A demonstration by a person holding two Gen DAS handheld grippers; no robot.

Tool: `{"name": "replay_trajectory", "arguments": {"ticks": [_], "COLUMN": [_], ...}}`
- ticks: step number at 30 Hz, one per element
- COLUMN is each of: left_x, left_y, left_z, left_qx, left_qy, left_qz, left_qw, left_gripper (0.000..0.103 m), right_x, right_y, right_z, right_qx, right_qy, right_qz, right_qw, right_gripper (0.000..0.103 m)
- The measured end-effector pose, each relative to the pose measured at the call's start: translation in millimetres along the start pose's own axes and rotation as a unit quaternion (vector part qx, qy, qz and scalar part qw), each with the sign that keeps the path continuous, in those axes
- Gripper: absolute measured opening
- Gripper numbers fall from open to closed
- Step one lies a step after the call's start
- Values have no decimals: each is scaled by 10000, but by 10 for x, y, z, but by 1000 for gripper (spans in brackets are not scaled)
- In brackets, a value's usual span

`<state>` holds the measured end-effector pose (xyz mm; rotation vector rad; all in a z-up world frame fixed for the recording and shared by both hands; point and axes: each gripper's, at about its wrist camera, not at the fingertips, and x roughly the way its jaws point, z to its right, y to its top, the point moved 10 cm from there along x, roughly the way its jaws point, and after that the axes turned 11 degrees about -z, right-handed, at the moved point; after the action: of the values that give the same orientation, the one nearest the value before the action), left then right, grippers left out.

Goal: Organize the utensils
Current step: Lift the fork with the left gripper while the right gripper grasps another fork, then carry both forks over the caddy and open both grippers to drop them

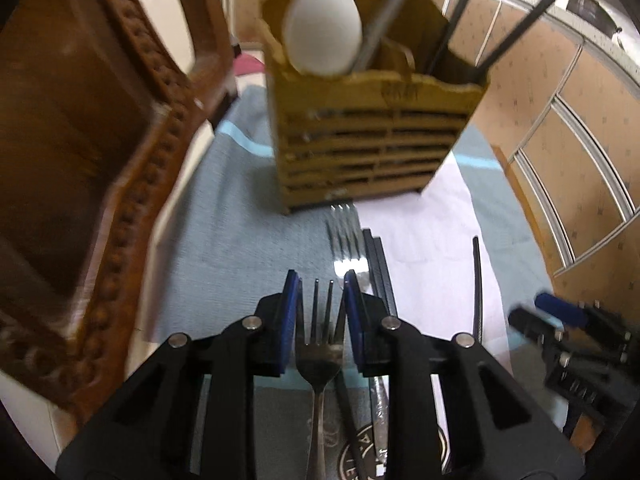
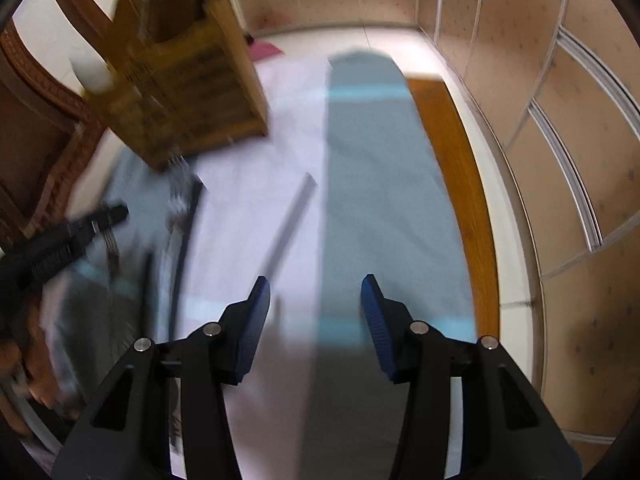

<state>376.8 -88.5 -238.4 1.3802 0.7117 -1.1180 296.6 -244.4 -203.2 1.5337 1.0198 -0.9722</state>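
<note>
We see the wooden caddy [image 1: 372, 136] upright at upper centre of the left view, holding a white spoon [image 1: 322, 26] and dark chopsticks [image 1: 516, 20]. Below it, our left gripper [image 1: 322, 312] is closed on a steel fork [image 1: 320, 356], tines toward the caddy, above the grey cloth [image 1: 224, 240]. Another fork [image 1: 346, 236] and a black chopstick [image 1: 476, 284] lie ahead. Our right gripper [image 2: 316, 312] hovers with jaws spread, holding nothing; that view is blurred.

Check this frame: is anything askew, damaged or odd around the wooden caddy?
Yes: the slatted wooden utensil caddy has a chipped, ragged front rim. A silver fork lies partly under its base. The left tongs hold another steel fork.
</note>
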Motion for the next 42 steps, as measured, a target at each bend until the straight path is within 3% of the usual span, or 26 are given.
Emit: {"name": "replay_trajectory", "arguments": {"ticks": [4, 7, 13, 22, 24, 26, 28, 42], "left_x": [-212, -301, -451, -631, -642, -658, -694, -1140], "left_y": [-33, -55, -83, -133, -138, -156, -157, -139], "left_z": [-115, -144, -190, -236, -250, -246, -255, -219], "left_qx": [-159, -228, -305, -319, -336, -343, -365, -414], "left_qy": [-28, -61, -118, -160, -165, -161, -150, -60], "left_qz": [215, 270, 355, 422, 423, 433, 460, 825], "left_qw": [9996, 9994, 9988, 9985, 9984, 9983, 9982, 9957], "left_gripper": [23, 23, 23, 23, 23, 23, 23, 23], "right_x": [-107, 40, 440, 845, 881, 833, 752, -481], "right_y": [375, 615, 802, 826, 825, 833, 815, 781], "right_z": [-391, -743, -1115, -1284, -1300, -1317, -1355, -1246], "right_qx": [-158, -349, -607, -774, -805, -873, -872, -942], "right_qy": [411, 704, 479, 98, 29, 11, 182, 733], "right_qz": [394, 360, 67, -278, -300, -213, -216, 898], "right_qw": [9983, 9963, 9970, 9966, 9963, 9960, 9958, 9888], "right_gripper": [49, 49, 49, 50, 40, 23, 23, 23]}}
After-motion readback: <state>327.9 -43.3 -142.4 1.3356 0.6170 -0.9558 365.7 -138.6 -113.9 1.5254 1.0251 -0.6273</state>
